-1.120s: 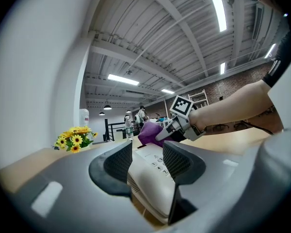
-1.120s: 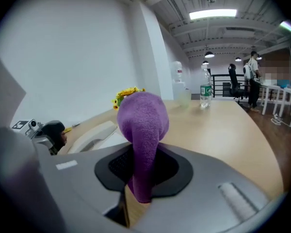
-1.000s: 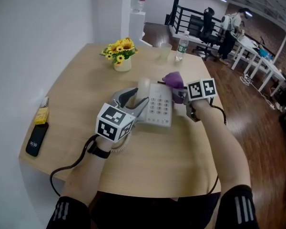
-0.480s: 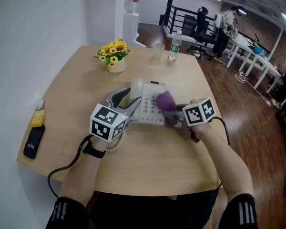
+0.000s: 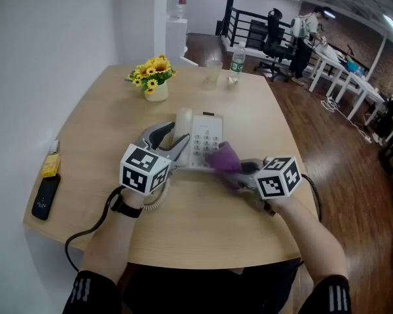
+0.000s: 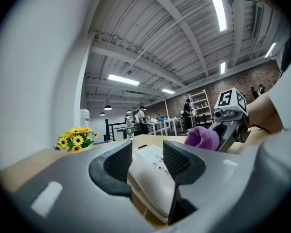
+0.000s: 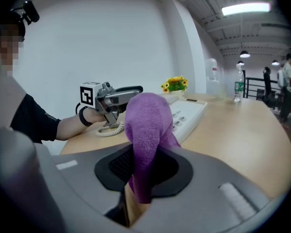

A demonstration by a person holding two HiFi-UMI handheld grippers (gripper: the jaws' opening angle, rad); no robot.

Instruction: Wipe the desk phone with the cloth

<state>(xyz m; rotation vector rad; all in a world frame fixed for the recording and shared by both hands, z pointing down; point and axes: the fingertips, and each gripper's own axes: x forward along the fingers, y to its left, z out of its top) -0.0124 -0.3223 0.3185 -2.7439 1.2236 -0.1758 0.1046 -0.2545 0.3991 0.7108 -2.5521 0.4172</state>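
Coiled cord [image 5: 155,202] lain on the table [image 5: 209,224], desk phone [image 5: 204,138] gripped at its handset by the left gripper [image 5: 172,140], purple cloth [image 5: 221,157] pinched by the right gripper [image 5: 241,171], held against the phone's near right corner, sunflower pot [image 5: 152,78] and bottle [image 5: 236,57] set beyond

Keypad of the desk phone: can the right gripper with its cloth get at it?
Likely yes: the right gripper holds the cloth at the near edge of the keypad; the left gripper grips only the handset, leaving it uncovered.

Sunflower pot [image 5: 152,82], water bottle [image 5: 236,60] and mobile phone [image 5: 44,196] rest on table [image 5: 209,231].
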